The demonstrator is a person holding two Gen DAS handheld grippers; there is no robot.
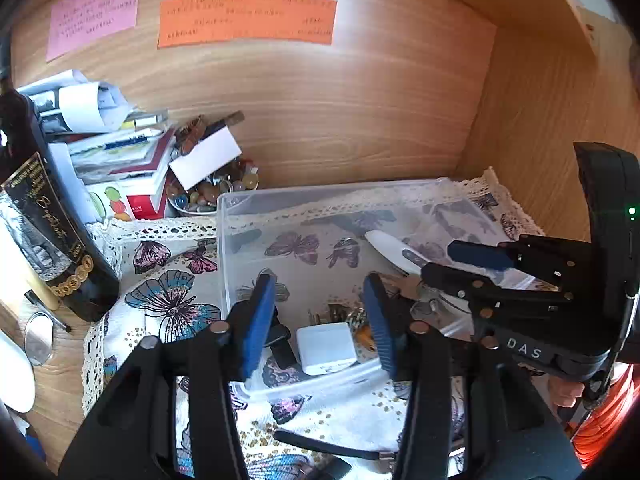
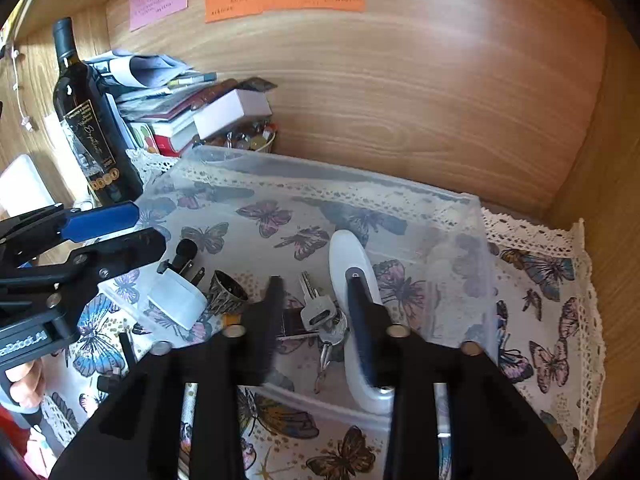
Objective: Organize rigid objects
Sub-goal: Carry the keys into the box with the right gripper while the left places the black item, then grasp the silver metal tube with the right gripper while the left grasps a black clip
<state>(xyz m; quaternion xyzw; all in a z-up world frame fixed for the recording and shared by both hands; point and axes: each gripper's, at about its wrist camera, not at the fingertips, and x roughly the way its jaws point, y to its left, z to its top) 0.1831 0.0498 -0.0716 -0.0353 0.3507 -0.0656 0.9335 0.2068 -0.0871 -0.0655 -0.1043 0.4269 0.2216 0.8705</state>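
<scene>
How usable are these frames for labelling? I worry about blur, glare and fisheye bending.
Left wrist view: sharp, the clear bin and white charger crisp, edges strongly bowed. Right wrist view: the right gripper is motion-smeared at its fingers, a bright sunlit patch washes the back panel, and the bottle leans from distortion.

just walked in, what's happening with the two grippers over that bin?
A person is sorting small items into a clear plastic bin on a butterfly cloth. Both grippers are open above it: the left gripper over a white charger, the right gripper over a bunch of keys beside a long white device. Neither is holding anything. A small metal cup is also inside.
</scene>
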